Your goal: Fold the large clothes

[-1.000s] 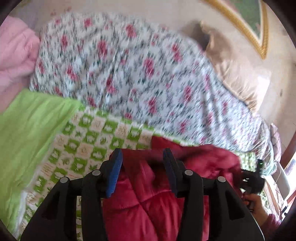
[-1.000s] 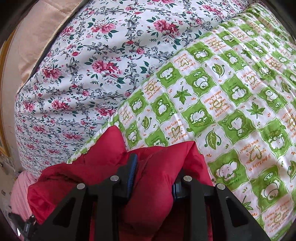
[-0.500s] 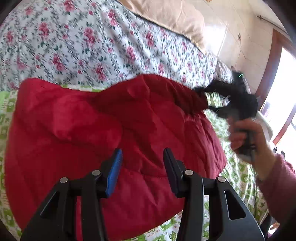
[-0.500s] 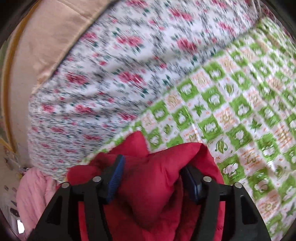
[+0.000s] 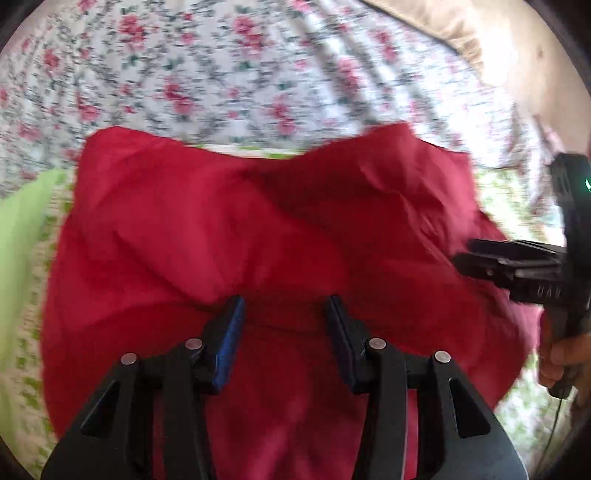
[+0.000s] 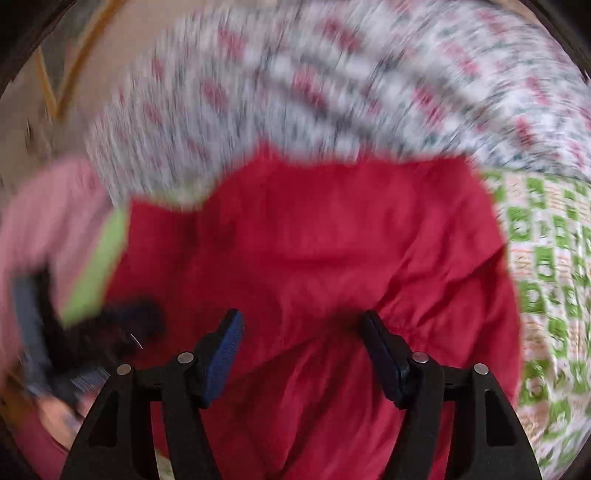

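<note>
A red quilted garment lies spread on the green-and-white patterned bed cover. It also fills the middle of the right wrist view. My left gripper is open just above the garment's near part, nothing between its fingers. My right gripper is open over the garment, empty. The right gripper also shows in the left wrist view at the garment's right edge. The left gripper shows blurred in the right wrist view at the left.
A floral duvet is piled behind the garment, with a beige pillow beyond it. A pink blanket lies at the left. The patterned cover extends to the right.
The right gripper has opened and let go of the red garment, then pulled back. The garment now lies flatter. Both cameras have swung and the views are blurred.
</note>
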Demonstrator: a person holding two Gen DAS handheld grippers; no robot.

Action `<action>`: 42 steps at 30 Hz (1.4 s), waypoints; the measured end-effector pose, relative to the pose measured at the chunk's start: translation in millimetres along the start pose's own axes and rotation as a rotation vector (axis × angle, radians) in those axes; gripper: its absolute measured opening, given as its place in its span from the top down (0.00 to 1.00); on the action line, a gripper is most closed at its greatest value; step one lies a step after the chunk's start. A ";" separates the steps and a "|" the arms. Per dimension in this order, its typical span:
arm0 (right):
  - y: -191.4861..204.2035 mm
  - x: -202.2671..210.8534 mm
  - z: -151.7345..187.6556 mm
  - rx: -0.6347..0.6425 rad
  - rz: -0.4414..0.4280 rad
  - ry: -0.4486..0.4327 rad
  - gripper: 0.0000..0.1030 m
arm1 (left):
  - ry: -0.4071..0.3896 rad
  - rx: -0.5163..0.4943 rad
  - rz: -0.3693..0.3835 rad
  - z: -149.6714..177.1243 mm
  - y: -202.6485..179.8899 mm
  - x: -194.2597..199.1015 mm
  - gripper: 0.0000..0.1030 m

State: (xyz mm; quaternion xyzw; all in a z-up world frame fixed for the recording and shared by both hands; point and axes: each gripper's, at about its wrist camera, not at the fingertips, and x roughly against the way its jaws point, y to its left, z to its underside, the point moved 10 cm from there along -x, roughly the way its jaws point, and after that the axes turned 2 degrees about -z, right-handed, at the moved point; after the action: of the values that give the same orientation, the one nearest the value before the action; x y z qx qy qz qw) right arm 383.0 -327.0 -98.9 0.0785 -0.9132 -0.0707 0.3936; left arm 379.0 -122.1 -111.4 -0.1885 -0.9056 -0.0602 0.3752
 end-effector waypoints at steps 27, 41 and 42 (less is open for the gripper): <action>-92.7 -14.1 -34.8 -0.328 -0.046 -0.102 0.32 | -0.012 0.219 0.000 -4.2 96.7 23.7 0.36; -98.7 42.3 4.2 -0.312 -0.059 -0.129 0.29 | 0.016 0.318 0.040 27.8 133.1 38.2 0.26; -100.6 45.6 7.7 -0.311 -0.053 -0.130 0.29 | 0.018 0.326 0.047 29.1 134.8 38.2 0.26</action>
State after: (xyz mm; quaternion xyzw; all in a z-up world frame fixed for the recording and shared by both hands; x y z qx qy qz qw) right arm 355.3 -433.9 -91.0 0.0361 -0.9124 -0.2262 0.3392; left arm 387.2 20.7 -109.6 -0.1458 -0.8953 0.0945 0.4101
